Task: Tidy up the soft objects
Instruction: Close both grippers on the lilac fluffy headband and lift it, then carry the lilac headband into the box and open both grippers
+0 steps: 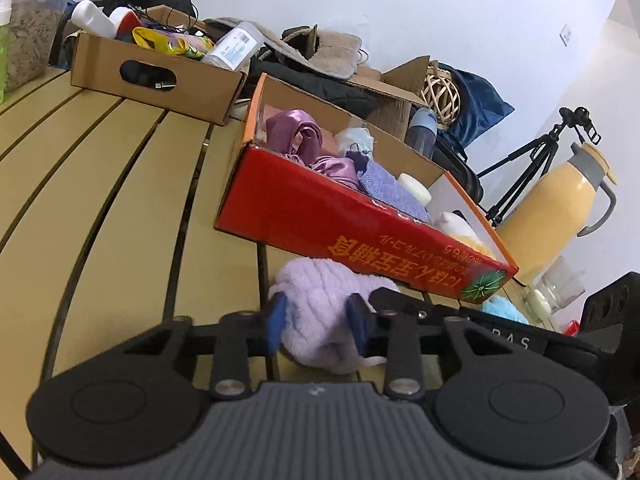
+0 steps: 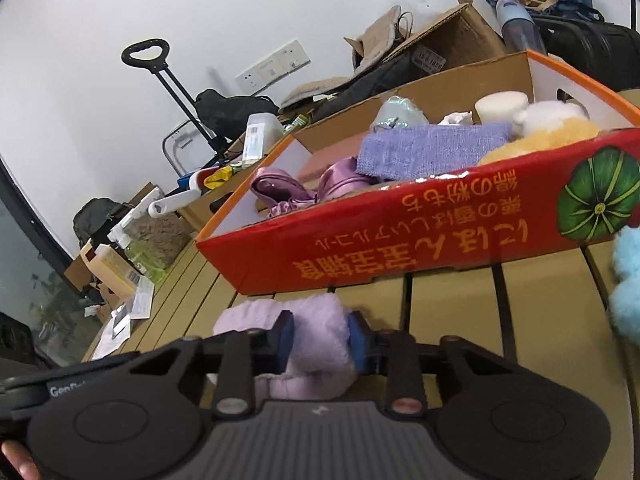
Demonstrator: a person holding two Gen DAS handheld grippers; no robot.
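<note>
Currently both grippers are clamping the same lilac fuzzy cloth [image 1: 316,312] [image 2: 308,340], which is lying on the slatted wooden table [image 1: 120,200] [image 2: 460,312] just in front of the red cardboard box [image 1: 340,220] [image 2: 420,240]. Going left to right in the left wrist view: a brown cardboard box [image 1: 152,76] is sitting at far left, holding bottles and a yellow packet; next, the red box is sitting with a purple satin cloth [image 1: 300,136] piled at its left end, then a lavender knit cloth [image 1: 392,192], a white foam cylinder [image 1: 414,186] and a yellow plush [image 1: 468,236] toward its right end. The left gripper [image 1: 316,320] is closing its blue pads [image 1: 278,320] on either side of the lilac cloth, squeezing the bundle between them. Further right, a blue fluffy item [image 1: 504,308] is peeking out near the box's right corner, and a yellow thermos jug [image 1: 556,204] is standing at the table edge, with a glass jar [image 1: 560,288] beside it. In the right wrist view, the right gripper [image 2: 318,340] is likewise pinching the lilac cloth, its pads [image 2: 286,340] pressing into the fabric, part of the cloth bulging out to the left of the jaws. The blue fluffy item [image 2: 628,280] is lying at the right edge, apart from the cloth.
</note>
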